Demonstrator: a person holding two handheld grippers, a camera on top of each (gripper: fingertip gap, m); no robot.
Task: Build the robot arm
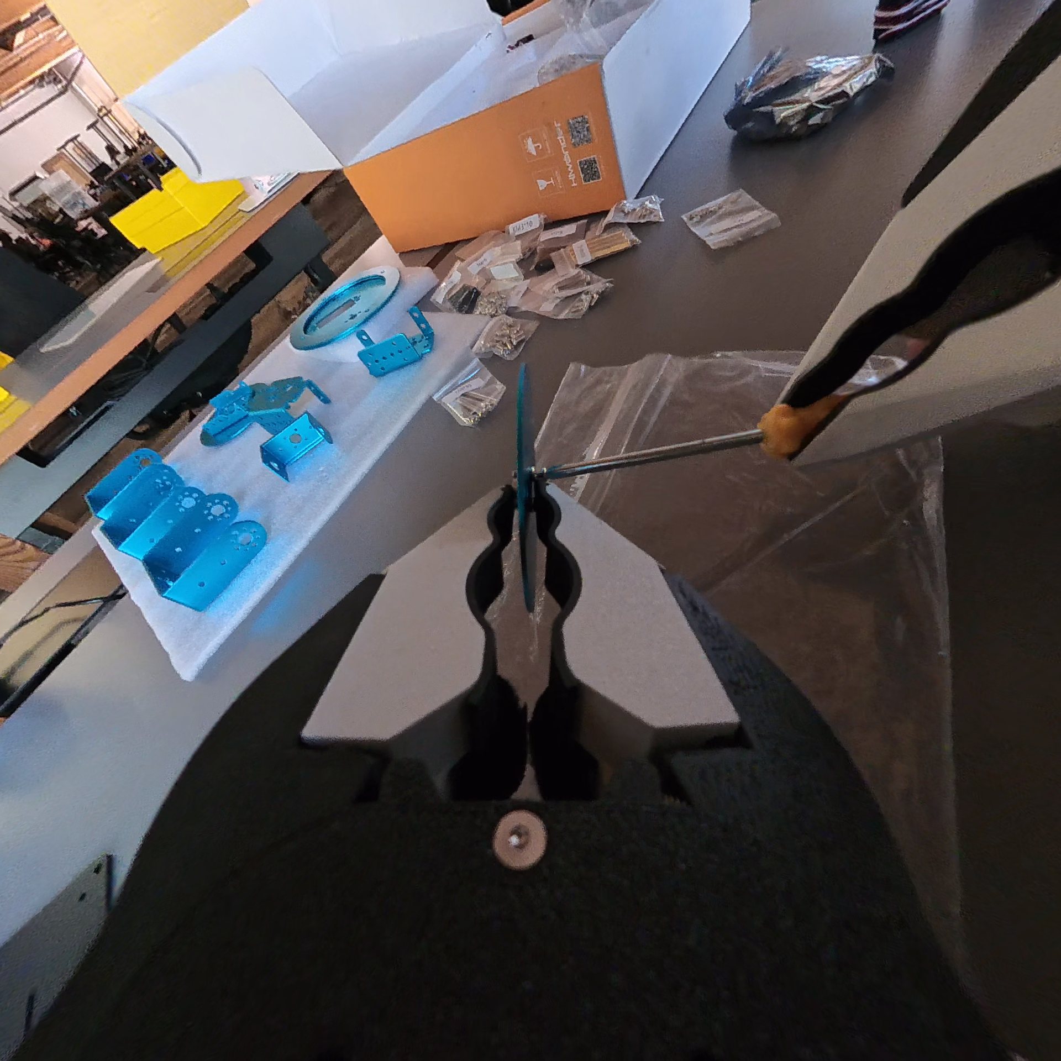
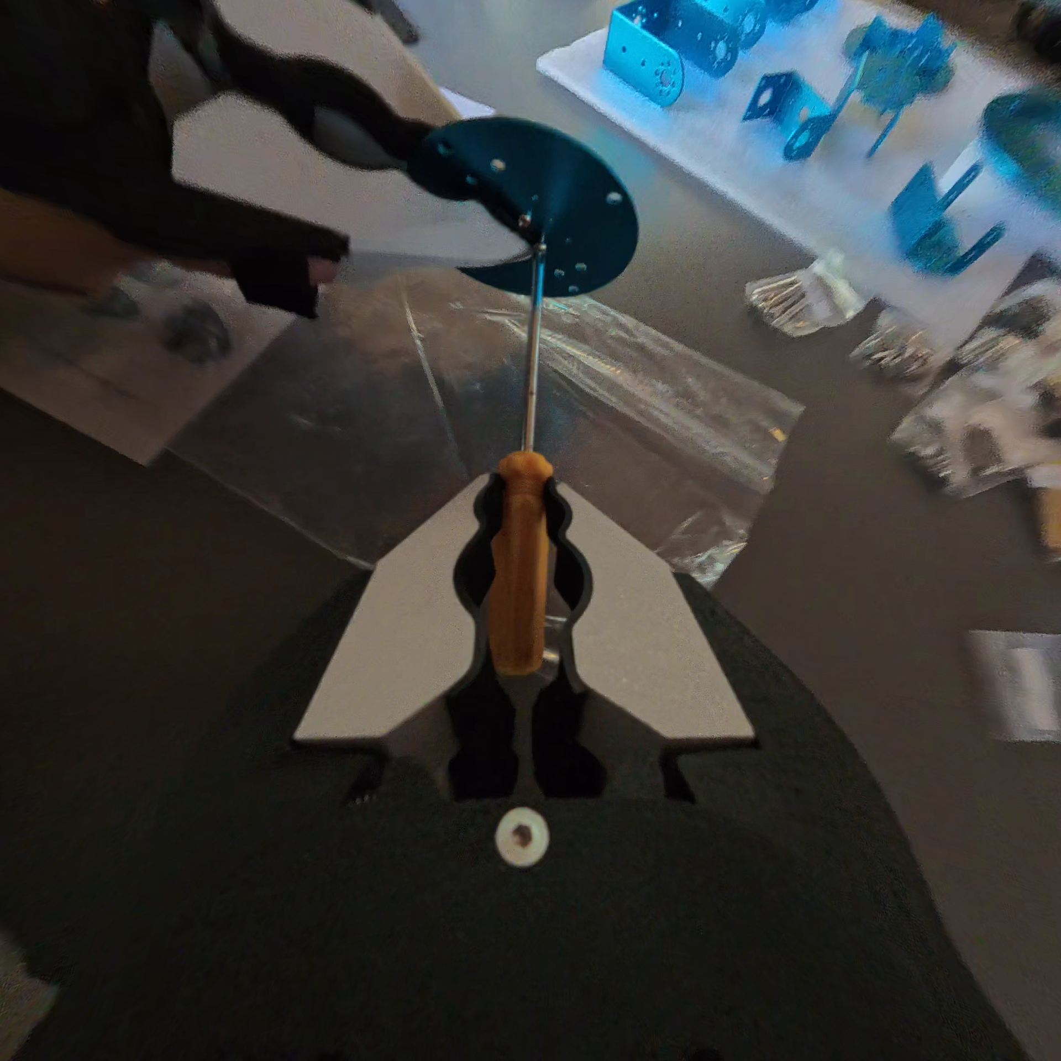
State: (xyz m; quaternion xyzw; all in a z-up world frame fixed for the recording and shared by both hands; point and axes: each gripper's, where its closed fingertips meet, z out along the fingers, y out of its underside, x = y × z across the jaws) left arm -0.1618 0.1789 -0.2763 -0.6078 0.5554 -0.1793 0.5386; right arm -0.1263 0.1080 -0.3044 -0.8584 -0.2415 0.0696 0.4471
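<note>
My left gripper (image 1: 525, 496) is shut on a round blue metal plate (image 1: 523, 436), held edge-on above the table; the plate's drilled face shows in the right wrist view (image 2: 565, 189). My right gripper (image 2: 521, 482) is shut on a screwdriver with an orange handle (image 2: 517, 562). Its steel shaft (image 2: 534, 350) reaches forward and its tip touches a small screw (image 2: 541, 247) on the plate. In the left wrist view the right gripper (image 1: 804, 425) comes in from the right with the screwdriver (image 1: 649, 455) meeting the plate.
A clear plastic bag (image 1: 717, 488) lies under both grippers. A white foam sheet (image 1: 321, 494) carries several blue metal brackets (image 1: 178, 534) and a blue ring (image 1: 347, 310). Small bags of screws (image 1: 517, 287) lie by an open orange box (image 1: 488, 166). A dark foil bag (image 1: 804, 97) lies far right. Left tips to right tips: about 9 cm.
</note>
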